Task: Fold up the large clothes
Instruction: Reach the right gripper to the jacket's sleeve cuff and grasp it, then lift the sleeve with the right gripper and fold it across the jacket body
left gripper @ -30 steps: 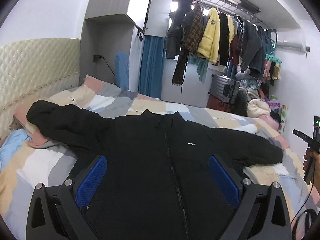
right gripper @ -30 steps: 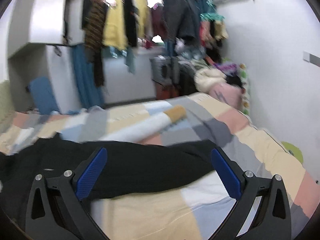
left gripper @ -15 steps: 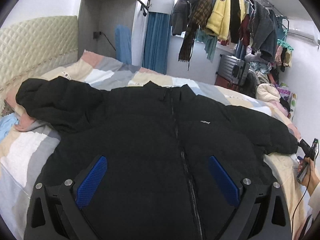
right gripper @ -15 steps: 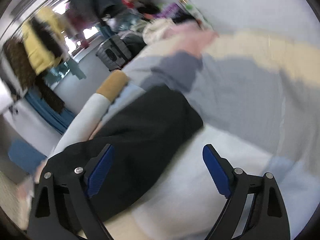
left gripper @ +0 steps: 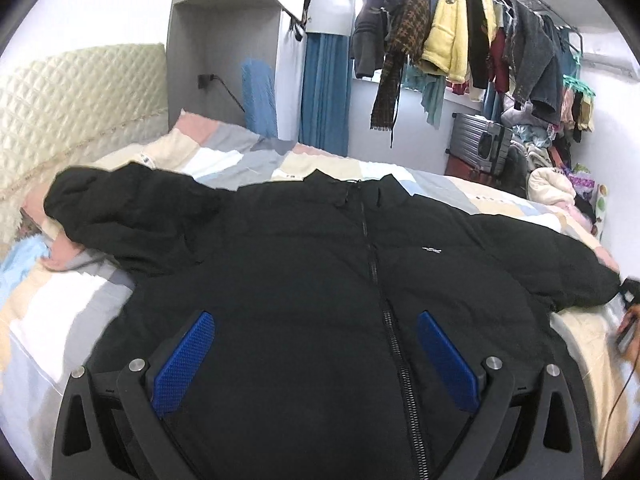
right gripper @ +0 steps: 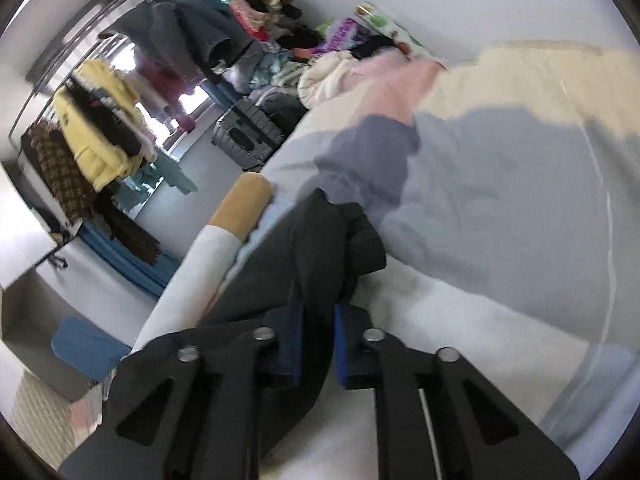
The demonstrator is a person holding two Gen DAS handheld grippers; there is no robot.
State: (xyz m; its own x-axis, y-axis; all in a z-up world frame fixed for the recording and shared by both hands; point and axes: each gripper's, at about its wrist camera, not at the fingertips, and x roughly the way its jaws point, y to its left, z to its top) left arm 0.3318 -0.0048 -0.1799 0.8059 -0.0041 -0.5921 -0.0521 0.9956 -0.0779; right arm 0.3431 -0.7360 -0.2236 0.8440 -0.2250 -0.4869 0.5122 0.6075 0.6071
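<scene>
Right hand-held gripper [right gripper: 316, 344] pinches the jacket [left gripper: 320, 300] sleeve — left hand-held gripper [left gripper: 316, 356] gapes wide, empty.

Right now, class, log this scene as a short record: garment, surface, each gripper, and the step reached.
garment: black jacket, zipped, spread front-up, sleeves out
surface: patchwork bed cover
left gripper: open, above the jacket's lower front
right gripper: shut on the sleeve end
background: hanging clothes, suitcase
step reached: sleeve gripped, no fold made yet
</scene>
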